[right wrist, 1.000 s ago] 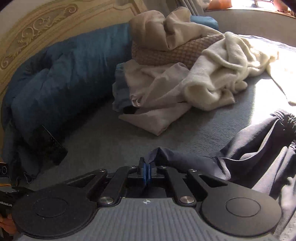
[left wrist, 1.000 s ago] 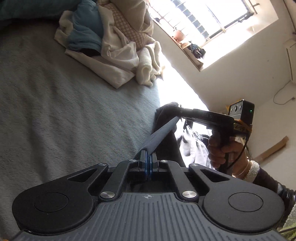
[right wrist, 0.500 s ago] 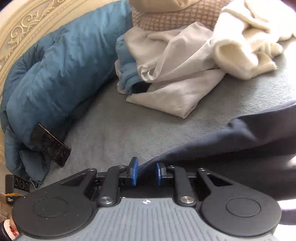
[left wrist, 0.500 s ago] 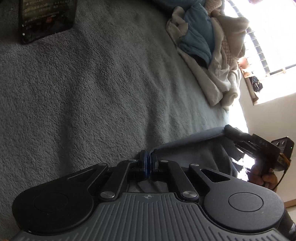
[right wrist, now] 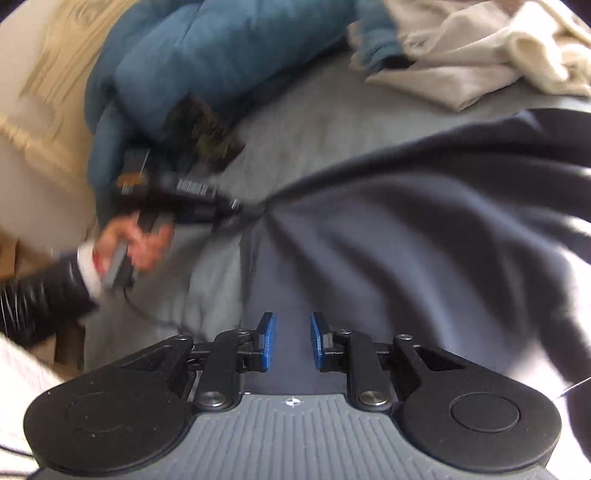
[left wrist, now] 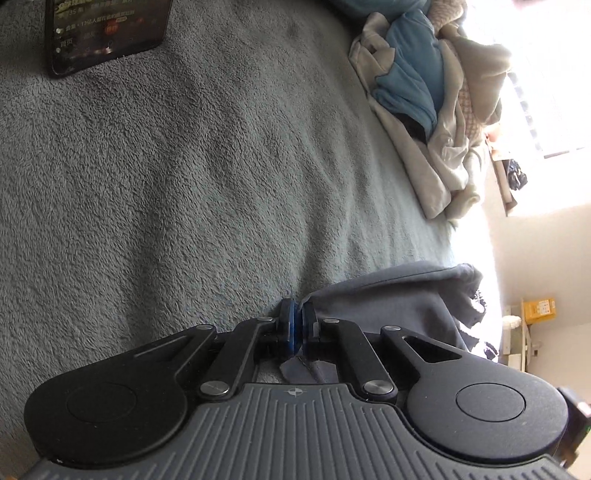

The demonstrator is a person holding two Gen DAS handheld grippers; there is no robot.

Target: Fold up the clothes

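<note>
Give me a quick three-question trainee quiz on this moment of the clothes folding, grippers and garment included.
1. True or false: the left gripper is pinching an edge of the dark garment.
2. In the right wrist view, the right gripper is: A) clamped on the garment, B) open with the garment lying beneath it, C) holding the phone.
3. Fill in: the phone lies on the grey ____, apart from the pile of light clothes.

Key: 1 true; 2 B; 3 blanket.
</note>
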